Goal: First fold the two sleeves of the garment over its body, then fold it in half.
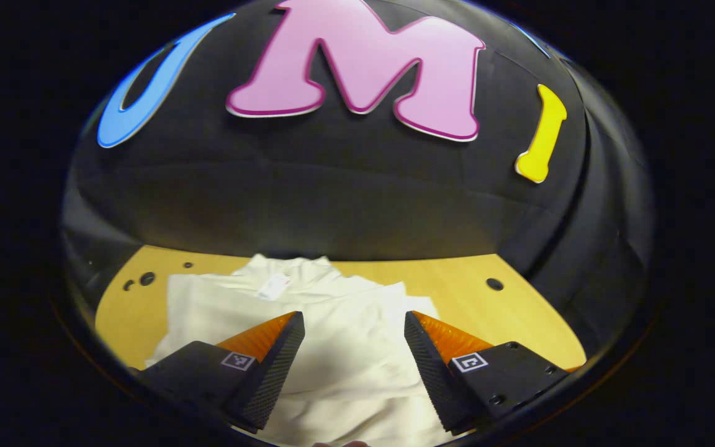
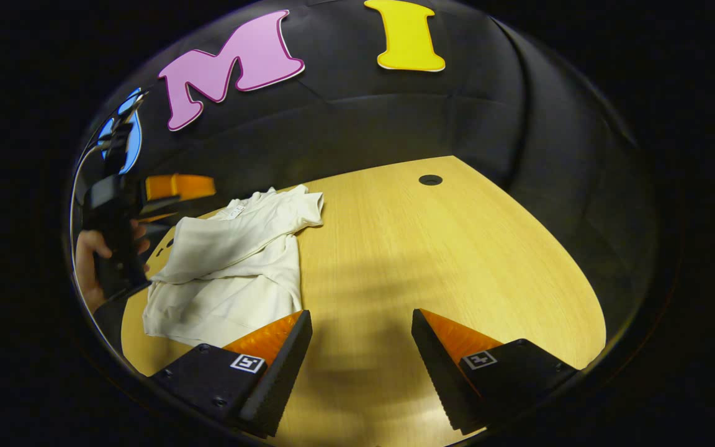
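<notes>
- Black cloth walls close off the booth behind a pale wooden desk (image 2: 432, 261) with round holes in its top.
- We see the white fabric garment (image 2: 233, 267) lying on the left part of the desk in the right gripper view, collar and label toward the back wall.
- We judge both sleeves already folded over the body: a band of cloth lies slantwise across the chest and no sleeve sticks out to either side, though the creases are loose.
- So the step in hand looks like the last one, folding the garment in half.
- Our left tongs (image 1: 354, 347) hover over the lower part of the garment (image 1: 345, 347), fingers spread wide, nothing between them.
- Our right tongs (image 2: 361, 347) stand wide apart too, over bare desk just beside the garment's hem corner.
- At the left edge of the right gripper view, a hand (image 2: 87, 264) holds the other gripper by its handle.
- Next, we think each pair of tongs must drop to a hem corner, pinch cloth, and carry the hem up toward the collar.
- Thin, limp fabric may slip or drag the sleeves out of place.
</notes>
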`<state>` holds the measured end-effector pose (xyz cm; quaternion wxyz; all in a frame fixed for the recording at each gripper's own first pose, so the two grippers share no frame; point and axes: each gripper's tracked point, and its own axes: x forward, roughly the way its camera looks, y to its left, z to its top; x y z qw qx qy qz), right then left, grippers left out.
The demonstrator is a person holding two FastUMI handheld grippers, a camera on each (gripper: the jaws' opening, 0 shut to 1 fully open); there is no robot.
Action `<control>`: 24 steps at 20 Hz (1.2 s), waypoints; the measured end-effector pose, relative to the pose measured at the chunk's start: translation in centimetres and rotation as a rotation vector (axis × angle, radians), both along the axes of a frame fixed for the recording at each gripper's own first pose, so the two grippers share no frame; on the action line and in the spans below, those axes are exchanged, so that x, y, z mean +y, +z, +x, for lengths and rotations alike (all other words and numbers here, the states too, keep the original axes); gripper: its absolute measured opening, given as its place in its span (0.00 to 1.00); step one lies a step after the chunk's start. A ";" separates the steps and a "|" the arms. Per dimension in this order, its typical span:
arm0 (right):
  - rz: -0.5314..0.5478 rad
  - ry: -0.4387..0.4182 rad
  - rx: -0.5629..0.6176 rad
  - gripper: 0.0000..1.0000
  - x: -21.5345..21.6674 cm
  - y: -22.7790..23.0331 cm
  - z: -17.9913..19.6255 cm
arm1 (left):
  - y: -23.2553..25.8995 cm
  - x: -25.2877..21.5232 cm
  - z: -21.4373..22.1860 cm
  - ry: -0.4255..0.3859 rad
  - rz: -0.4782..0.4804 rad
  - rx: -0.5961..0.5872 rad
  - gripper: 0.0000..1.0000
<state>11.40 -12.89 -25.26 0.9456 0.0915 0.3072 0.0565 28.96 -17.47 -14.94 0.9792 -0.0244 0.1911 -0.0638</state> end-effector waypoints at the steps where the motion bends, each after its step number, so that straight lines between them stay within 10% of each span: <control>1: 0.010 0.011 0.002 0.99 0.9 0.0 0.3 | -0.6 2.8 -1.4 0.036 0.016 0.015 0.99; 11: 0.005 0.158 0.059 0.99 9.8 -1.2 0.5 | -9.6 23.2 -15.7 0.354 0.031 0.235 0.99; 24: -0.152 0.154 0.175 0.99 11.9 -6.3 -1.1 | -15.7 24.0 -17.2 0.291 -0.007 0.362 0.99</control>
